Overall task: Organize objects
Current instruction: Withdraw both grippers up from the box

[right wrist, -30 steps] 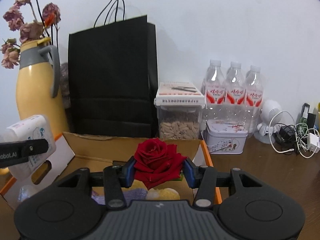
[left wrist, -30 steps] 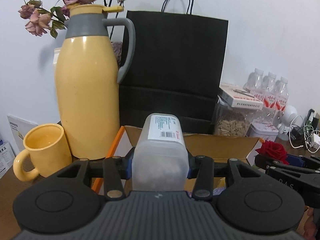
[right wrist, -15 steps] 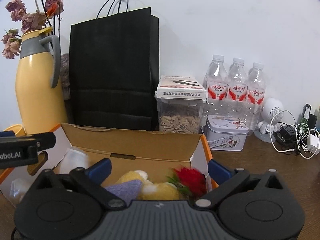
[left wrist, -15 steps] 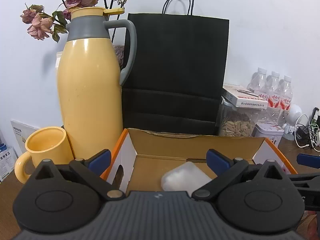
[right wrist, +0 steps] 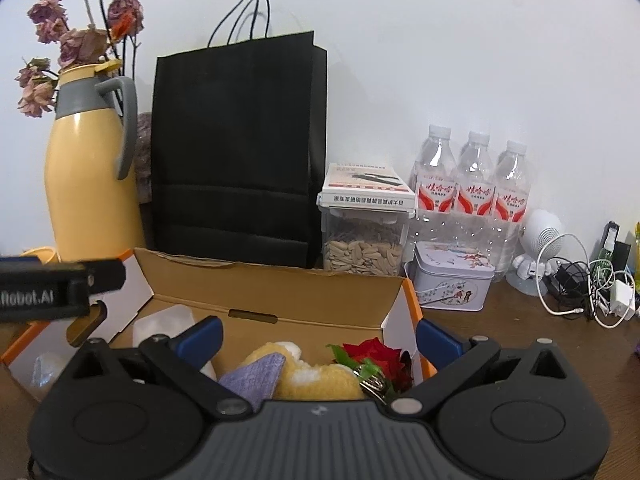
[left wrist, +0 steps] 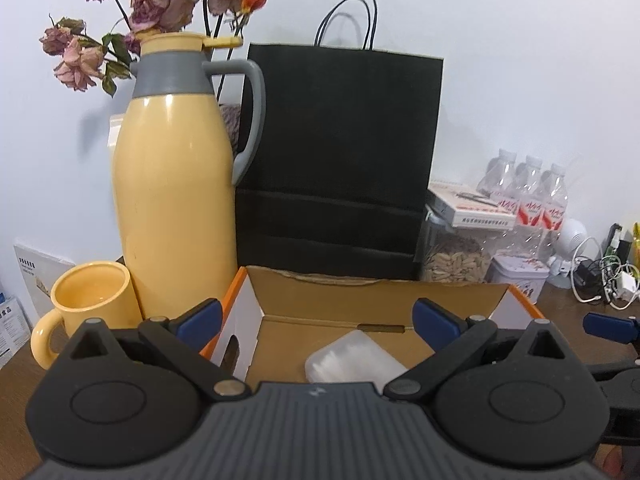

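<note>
An open cardboard box with orange edges stands on the wooden table; it also shows in the right wrist view. A translucent plastic container lies inside it on the left side. A red rose, a yellow plush and a purple cloth lie inside on the right side. My left gripper is open and empty above the box. My right gripper is open and empty above the rose.
A yellow thermos with dried flowers and a yellow mug stand left of the box. A black paper bag stands behind it. A seed jar, a tin, water bottles and cables are at the right.
Both grippers opened. The plastic container dropped from the left gripper into the box. The rose dropped from the right gripper into the box. Both grippers have since risen slightly.
</note>
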